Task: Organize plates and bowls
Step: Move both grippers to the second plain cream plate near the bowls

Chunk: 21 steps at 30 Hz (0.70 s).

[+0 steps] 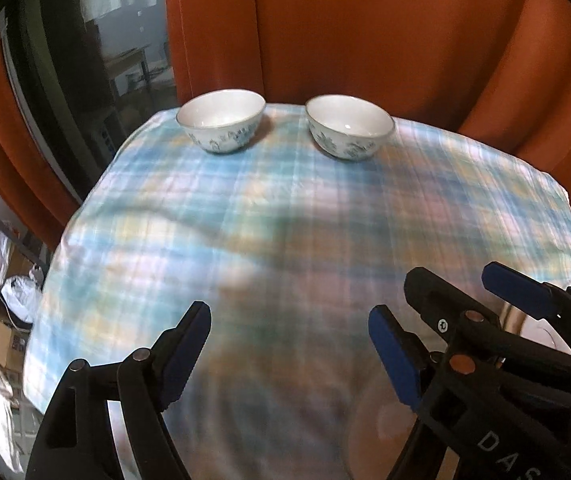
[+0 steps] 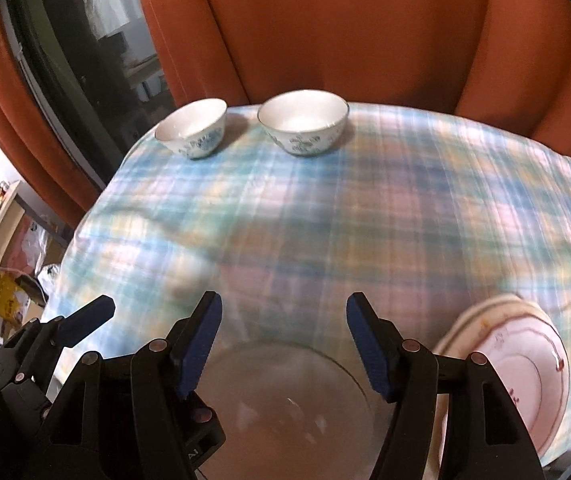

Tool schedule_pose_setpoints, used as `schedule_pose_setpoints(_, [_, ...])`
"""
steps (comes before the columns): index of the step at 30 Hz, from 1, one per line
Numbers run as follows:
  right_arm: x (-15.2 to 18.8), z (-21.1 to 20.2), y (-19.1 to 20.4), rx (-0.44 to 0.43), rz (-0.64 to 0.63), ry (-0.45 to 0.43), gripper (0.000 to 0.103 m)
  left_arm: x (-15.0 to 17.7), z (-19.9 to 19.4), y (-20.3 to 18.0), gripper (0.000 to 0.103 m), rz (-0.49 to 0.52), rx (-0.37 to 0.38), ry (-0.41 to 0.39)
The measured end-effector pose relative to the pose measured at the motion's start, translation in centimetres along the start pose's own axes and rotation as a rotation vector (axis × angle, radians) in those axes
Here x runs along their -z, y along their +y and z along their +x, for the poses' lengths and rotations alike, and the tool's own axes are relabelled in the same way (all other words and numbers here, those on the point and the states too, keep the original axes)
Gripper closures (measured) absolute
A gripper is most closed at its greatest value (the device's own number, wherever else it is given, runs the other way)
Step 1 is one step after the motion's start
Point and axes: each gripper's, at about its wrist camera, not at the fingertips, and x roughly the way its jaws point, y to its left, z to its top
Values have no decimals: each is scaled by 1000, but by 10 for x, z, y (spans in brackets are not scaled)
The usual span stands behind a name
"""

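**Inspector:** Bowls first, working left to right. Left porcelain bowl [image 1: 221,120] sits upright at the far left corner of the plaid tablecloth [image 1: 245,216]. Right porcelain bowl [image 1: 349,126] stands beside it, apart, not touching. Both appear empty and rest against the line of the orange curtain [image 1: 345,28].

**Assistant:** Why that far edge?

**Inspector:** My reading: they are parked as a pair, out of the working area, which leaves the near half free for handling. Nesting one in the other looks like a step not yet done.

**Assistant:** And the grippers?

**Inspector:** Left gripper [image 1: 289,344] hovers low over the near cloth, jaws spread wide, nothing between them. Right gripper [image 2: 283,346] sits just beside it, jaws likewise apart and empty. It hangs above a clear glass plate [image 2: 285,412] at the near edge; from the right wrist view I cannot tell whether a finger touches the glass.

**Assistant:** Anything further right?

**Inspector:** Stack of pink-rimmed plates [image 2: 525,364] at the near right, slightly tilted toward the table edge. How many are in it I cannot count; at least two rims show.

**Assistant:** Judgement?

**Inspector:** Plates are grouped near, bowls far: sorting by type seems under way. The glass plate is probably next. Risk noted: thin, slick rim, flat on soft cloth, hard to get a finger under.
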Motion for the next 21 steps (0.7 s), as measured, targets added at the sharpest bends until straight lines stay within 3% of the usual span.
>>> schedule_pose_setpoints(15, [-79, 47, 68, 70, 66, -32, 35, -94, 42, 79, 20, 64, 26, -21])
schedule_pose_setpoints(21, [-116, 70, 89, 110, 86, -63, 35, -129, 63, 104, 25, 77, 34, -54])
